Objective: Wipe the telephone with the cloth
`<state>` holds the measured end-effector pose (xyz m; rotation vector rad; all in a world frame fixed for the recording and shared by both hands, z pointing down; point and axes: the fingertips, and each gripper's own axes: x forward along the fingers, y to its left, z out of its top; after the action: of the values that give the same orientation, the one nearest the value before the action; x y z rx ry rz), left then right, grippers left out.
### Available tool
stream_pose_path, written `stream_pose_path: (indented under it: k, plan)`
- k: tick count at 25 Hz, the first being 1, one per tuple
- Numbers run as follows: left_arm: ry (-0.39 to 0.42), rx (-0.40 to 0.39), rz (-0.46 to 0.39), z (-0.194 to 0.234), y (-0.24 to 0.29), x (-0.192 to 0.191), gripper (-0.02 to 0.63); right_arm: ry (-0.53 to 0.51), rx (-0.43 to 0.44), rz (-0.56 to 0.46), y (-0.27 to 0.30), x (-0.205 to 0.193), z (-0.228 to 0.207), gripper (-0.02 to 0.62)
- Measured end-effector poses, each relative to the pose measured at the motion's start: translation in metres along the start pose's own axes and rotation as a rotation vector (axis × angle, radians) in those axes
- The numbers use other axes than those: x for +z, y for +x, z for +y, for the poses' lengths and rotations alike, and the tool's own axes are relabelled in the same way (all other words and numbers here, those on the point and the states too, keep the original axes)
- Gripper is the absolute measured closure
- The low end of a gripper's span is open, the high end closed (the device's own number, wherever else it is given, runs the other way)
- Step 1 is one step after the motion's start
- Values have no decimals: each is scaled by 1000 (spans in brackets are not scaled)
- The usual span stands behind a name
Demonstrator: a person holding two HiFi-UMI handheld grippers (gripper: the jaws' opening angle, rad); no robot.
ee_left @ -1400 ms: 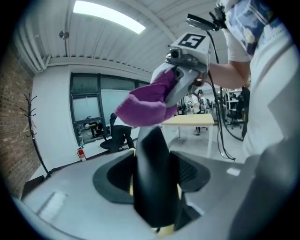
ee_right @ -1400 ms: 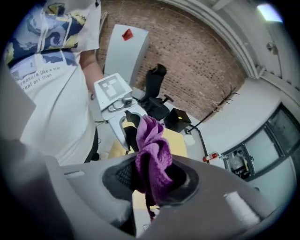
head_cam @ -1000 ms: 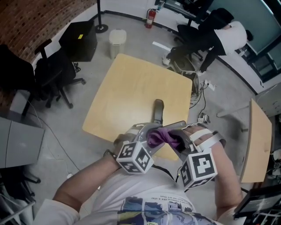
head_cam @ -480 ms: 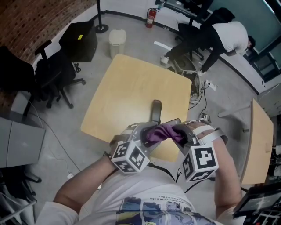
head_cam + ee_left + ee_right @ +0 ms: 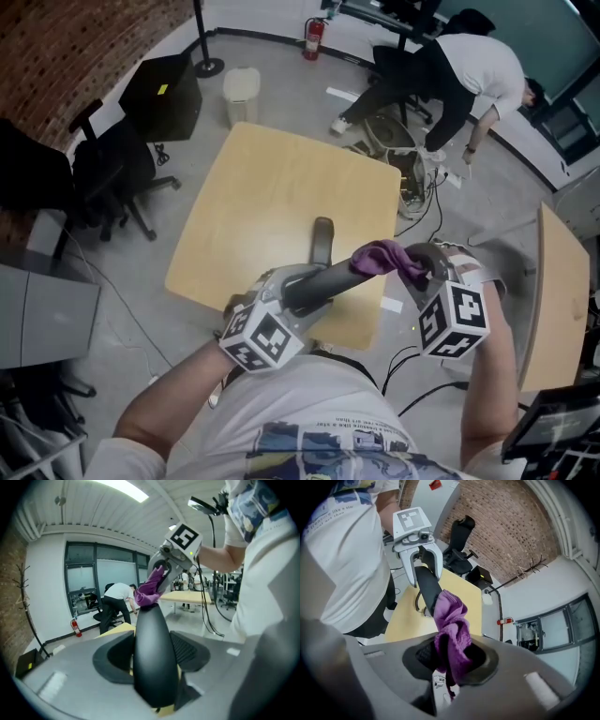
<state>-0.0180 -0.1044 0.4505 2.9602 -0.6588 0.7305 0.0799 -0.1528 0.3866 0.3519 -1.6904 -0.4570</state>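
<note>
My left gripper (image 5: 292, 287) is shut on a black telephone handset (image 5: 323, 278), held above the near edge of the table and pointing up to the right. In the left gripper view the handset (image 5: 151, 658) fills the gap between the jaws. A purple cloth (image 5: 379, 255) is wrapped over its far end. My right gripper (image 5: 422, 269) is shut on that cloth, and the cloth (image 5: 452, 637) hangs bunched between the jaws in the right gripper view. From there the handset (image 5: 428, 587) runs up to the left gripper (image 5: 423, 555).
A dark grey object (image 5: 322, 237) lies on the wooden table (image 5: 262, 187). Office chairs (image 5: 112, 164) stand left of it, with a white bin (image 5: 240, 94) and a fire extinguisher (image 5: 310, 37) behind. A person in white (image 5: 473, 66) bends at the back. A second table (image 5: 553, 291) is on the right.
My right gripper has slid the cloth to the right along the handset, from near the left gripper out to the handset's far end. The left gripper has kept its hold.
</note>
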Motion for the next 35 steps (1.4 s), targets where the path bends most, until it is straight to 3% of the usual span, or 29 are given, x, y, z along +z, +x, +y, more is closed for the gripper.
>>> stream_pose_path:
  k: [3, 6, 14, 19, 26, 31, 35]
  plan:
    - [-124, -22, -50, 10, -6, 9, 356, 113, -44, -21, 3, -20, -14, 511]
    - [-308, -38, -119, 25, -12, 15, 356, 296, -71, -122, 3, -27, -26, 511]
    - [-789, -146, -389, 56, -29, 42, 356, 844, -114, -612, -28, 2, -69, 511]
    - [-1017, -202, -541, 61, -30, 60, 356, 1099, -39, -834, -37, 16, -79, 511]
    - [-1145, -251, -633, 66, -25, 73, 356, 1193, 2, -930, -35, 34, -78, 511]
    - [-1180, -266, -655, 67, -20, 76, 356, 1171, 27, -936, -35, 38, -66, 511]
    - [-1259, -340, -750, 66, -18, 91, 356, 1144, 75, -948, -37, 47, -51, 511]
